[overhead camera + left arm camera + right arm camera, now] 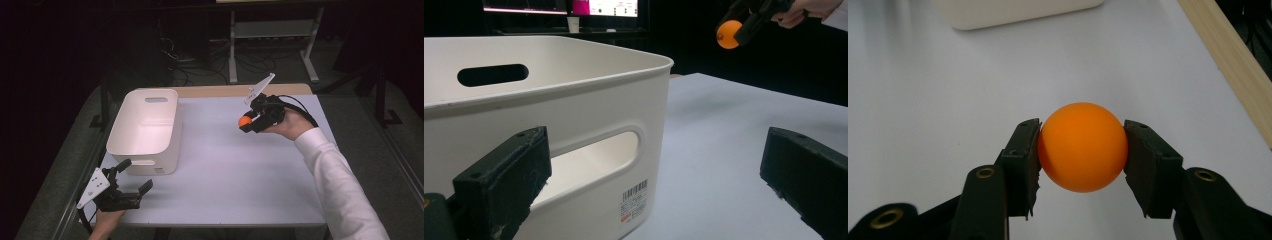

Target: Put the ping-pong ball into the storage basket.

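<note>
Matte black right tongs (1082, 150) pinch smooth round orange ball (1082, 147).

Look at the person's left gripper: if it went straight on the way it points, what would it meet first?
Probably the white bin. The left gripper has one open jaw lined up with the bin's near wall; the other faces bare table. Depth is unclear.

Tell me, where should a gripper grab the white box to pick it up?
Probably by the handle slot in the white box, on the short wall nearest the open left gripper. Coming from that side, one jaw could slip through the slot and pinch the thin wall under the rim. The long walls look smooth and too far apart to pinch.
</note>
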Demonstrator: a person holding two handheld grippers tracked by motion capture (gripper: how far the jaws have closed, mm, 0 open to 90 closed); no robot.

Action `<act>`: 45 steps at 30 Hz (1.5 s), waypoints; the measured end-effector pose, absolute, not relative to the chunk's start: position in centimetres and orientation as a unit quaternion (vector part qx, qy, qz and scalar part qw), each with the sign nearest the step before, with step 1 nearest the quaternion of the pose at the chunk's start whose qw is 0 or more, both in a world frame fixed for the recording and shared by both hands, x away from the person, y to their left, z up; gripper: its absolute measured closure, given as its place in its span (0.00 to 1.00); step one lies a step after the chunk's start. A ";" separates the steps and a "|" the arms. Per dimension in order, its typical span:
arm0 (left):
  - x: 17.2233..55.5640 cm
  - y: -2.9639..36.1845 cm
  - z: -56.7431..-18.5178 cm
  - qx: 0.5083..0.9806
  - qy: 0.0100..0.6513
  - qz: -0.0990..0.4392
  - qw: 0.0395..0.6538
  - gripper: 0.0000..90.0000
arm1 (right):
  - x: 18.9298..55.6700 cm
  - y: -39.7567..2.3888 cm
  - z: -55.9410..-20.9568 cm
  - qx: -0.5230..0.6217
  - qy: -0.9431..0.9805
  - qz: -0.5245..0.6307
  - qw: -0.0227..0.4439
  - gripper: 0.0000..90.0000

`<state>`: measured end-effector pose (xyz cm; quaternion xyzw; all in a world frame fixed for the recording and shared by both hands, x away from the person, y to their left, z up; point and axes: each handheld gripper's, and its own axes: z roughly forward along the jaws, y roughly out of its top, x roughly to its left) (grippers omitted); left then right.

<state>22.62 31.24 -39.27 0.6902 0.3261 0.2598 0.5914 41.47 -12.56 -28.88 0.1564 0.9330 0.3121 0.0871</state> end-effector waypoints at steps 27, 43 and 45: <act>22.6 31.2 -39.2 0.690 0.324 0.256 0.595 0.00 | 41.1 -9.8 -25.2 0.133 0.937 0.310 0.091 0.55; 22.6 31.2 -39.2 0.691 0.324 0.256 0.594 0.00 | 41.2 -8.6 -23.8 0.115 0.939 0.308 0.099 0.55; 22.6 31.2 -39.2 0.691 0.324 0.255 0.594 0.00 | 41.2 -8.3 -23.6 0.112 0.940 0.307 0.101 0.55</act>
